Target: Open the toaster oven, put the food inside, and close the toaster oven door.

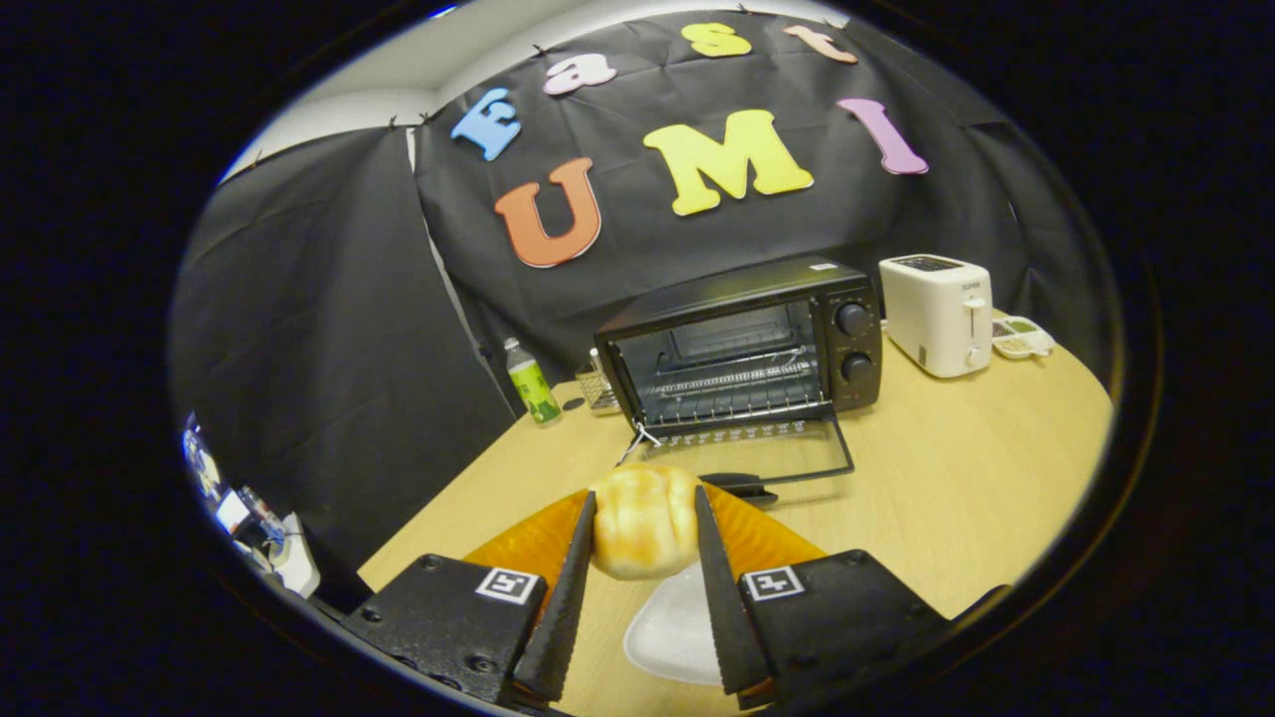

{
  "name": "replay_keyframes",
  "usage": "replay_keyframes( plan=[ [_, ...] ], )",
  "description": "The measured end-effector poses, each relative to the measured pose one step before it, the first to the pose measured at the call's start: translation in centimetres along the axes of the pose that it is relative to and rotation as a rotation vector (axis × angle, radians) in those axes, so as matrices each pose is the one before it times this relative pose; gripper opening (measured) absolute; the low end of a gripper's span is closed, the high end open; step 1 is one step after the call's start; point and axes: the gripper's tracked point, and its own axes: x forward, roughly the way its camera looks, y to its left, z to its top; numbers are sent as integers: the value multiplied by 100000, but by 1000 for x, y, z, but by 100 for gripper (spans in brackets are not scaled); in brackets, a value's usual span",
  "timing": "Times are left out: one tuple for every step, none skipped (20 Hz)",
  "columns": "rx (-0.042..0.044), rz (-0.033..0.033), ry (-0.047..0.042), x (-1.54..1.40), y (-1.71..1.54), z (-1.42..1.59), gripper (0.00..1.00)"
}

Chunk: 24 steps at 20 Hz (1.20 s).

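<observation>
A golden bread roll (pixel 643 518) sits between my two fingers, and both press on its sides: my gripper (pixel 644 503) is shut on it and holds it above the table. Under the roll lies a white plate (pixel 677 637). Beyond the fingers stands the black toaster oven (pixel 747 344) with its glass door (pixel 767 448) folded down flat onto the table. The wire rack (pixel 732 393) shows inside the open cavity. Two knobs sit on the oven's right panel.
A white pop-up toaster (pixel 936 314) stands right of the oven, with a small tray of bits (pixel 1021 339) beyond it. A green-labelled bottle (pixel 530 383) and a small wire basket (pixel 596 386) stand left of the oven. The wooden table (pixel 976 478) curves off at right.
</observation>
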Motion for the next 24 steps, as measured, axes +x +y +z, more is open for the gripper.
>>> replay_keyframes(
  plan=[
    [834, 223, -1380, 465, 214, 989, 61],
    [935, 125, -568, 659, 194, 839, 61],
    [1728, 378, -745, 634, 166, 553, 61],
    [1414, 295, -76, 672, 134, 413, 61],
    [1563, 281, 853, 946, 85, 45, 61],
    [2188, 498, 1263, 881, 47, -63, 61],
    [2991, 458, 2210, 731, 70, -333, 61],
    [4301, 1631, 2789, 723, 256, -472, 61],
    [3674, 1139, 739, 773, 270, 36, 61],
    [1212, -246, 1007, 864, -20, 35, 61],
    [655, -521, 1124, 792, -135, -216, 61],
    [523, -191, 212, 655, 15, -119, 61],
    [31, -1004, -7, 784, -84, -75, 61],
    [63, -697, -452, 662, -95, 123, 61],
    [199, -799, 560, 824, -34, 136, 61],
    [-304, -423, 206, 697, 80, 67, 61],
    [-1030, -90, 697, 697, -26, 95, 61],
    [-321, -332, 153, 599, -184, 201, 61],
    [-360, -1736, -242, 789, -542, 390, 61],
    [-1063, -1811, -1033, 887, -580, 619, 61],
    [-742, -2281, -964, 934, -779, 677, 61],
    [-75, -1029, 131, 1140, -579, 358, 61],
    [193, -1164, 266, 1290, -690, 491, 61],
    [27, -2138, -25, 1143, -865, 548, 61]
  ],
)
